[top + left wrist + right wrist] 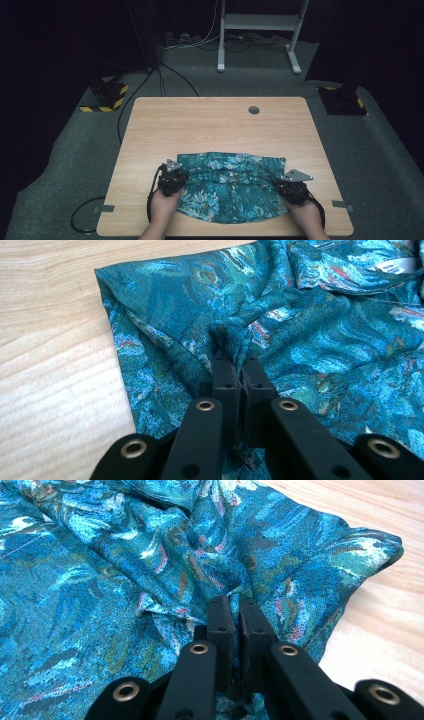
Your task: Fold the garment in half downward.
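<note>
Patterned cloth (230,185): long axis runs claw to claw across worktop (215,120); left claw (239,365) and right claw (234,602) each clenched on an end (cloth bunched between).

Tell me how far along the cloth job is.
Done: both pinches are made. The left hand-held gripper and right hand-held gripper are each shut on a bunched fold of the teal patterned cloth. Left: the cloth lies rumpled on the table, no neat fold yet.

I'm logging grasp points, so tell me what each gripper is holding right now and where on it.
Both hold the teal patterned cloth. The left gripper pinches a bunched fold near its left edge; the right gripper pinches a fold near its right edge.
</note>
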### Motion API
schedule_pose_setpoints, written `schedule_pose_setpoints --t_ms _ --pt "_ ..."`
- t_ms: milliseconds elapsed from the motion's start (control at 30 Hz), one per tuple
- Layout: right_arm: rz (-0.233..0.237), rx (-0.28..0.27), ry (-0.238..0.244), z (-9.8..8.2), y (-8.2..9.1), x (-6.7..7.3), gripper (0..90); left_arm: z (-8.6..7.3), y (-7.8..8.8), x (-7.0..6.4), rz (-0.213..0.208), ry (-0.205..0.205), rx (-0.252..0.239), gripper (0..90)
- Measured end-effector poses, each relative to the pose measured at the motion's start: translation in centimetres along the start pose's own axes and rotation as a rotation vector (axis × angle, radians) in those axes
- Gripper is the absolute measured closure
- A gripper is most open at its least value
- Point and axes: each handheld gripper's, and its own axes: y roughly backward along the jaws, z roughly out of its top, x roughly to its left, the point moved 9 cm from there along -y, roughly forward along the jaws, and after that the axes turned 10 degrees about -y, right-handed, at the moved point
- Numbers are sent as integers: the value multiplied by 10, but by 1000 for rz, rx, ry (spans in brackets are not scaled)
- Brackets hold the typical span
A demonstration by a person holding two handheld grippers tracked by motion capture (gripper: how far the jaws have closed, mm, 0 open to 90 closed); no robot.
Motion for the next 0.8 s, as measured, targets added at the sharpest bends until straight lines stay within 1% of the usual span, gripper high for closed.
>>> schedule_pose_setpoints --t_ms 67,233,367,467,633,700,733,800 --pt "1 -1 -5 3 -3 -4 855 3 -4 2 0 8 -3 876" --pt "-1 -3 -9 13 -13 -15 853 10 -11 5 5 12 0 875" --pt "-1 -2 -9 22 -22 -24 849 15 -16 9 1 20 -4 874" --pt "0 -3 -19 27 -27 -29 847 18 -19 11 -3 25 -10 873" --pt "0 -15 -23 30 -30 -32 846 20 -23 17 -17 42 -25 872" --pt "1 -21 -25 30 -31 -32 843 20 -23 17 -17 41 -26 871" --pt "3 -24 -27 30 -31 -32 839 20 -23 17 -13 34 -26 870" --pt "3 -26 -38 30 -31 -32 825 20 -22 16 -3 27 -11 851"
